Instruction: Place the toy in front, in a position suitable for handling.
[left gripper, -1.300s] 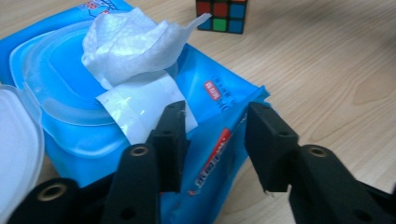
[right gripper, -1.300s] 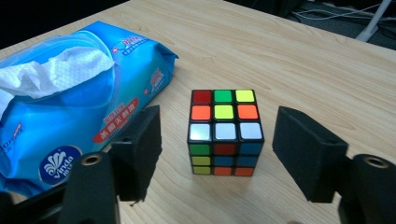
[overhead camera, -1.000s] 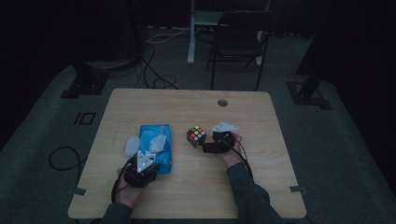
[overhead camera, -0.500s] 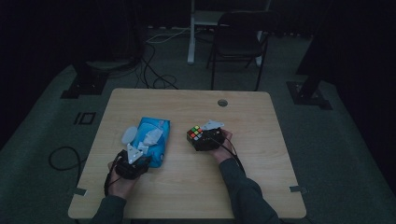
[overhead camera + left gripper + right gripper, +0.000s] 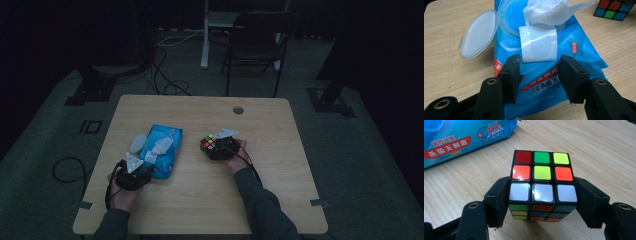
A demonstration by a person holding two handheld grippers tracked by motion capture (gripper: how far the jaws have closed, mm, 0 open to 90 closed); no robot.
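Right gripper (image 5: 541, 202) sits at the cube (image 5: 541, 187), jaws flanking its two side faces. They have just been closing, and in the right gripper view the black pads look flush against the cube's left and right sides, so I read this as a grip taken, cube still resting on the table (image 5: 599, 152). In the high view the cube (image 5: 208, 143) lies near table centre, at about 3 o'clock from the wipes pack (image 5: 161, 150), well apart from it, with the right gripper (image 5: 220, 148) just behind it.

Left gripper (image 5: 540, 77) hovers at the near end of the wipes pack (image 5: 579, 52), jaws about half open, one either side of the white seal flap (image 5: 538, 43) but not pressing on anything that I can make out. They have just eased shut a touch. Pack lid (image 5: 477, 33) is flipped open toward 10 o'clock, and a wipe (image 5: 551, 11) sticks up out of the opening at 12 o'clock (crumpled, part pulled out).

Step in hand, as I judge it: securing the cube with the right gripper while the left lines up on the pack.

Next move probably calls for:
- a firm, even squeeze on the cube before any lift; its smooth sides could slip or a layer could twist.
- left gripper moving forward toward 12 o'clock to reach the wipe, then closing on the loose tissue rather than the flap.
- pack may drag along when the wipe is pulled, since nothing pins it.
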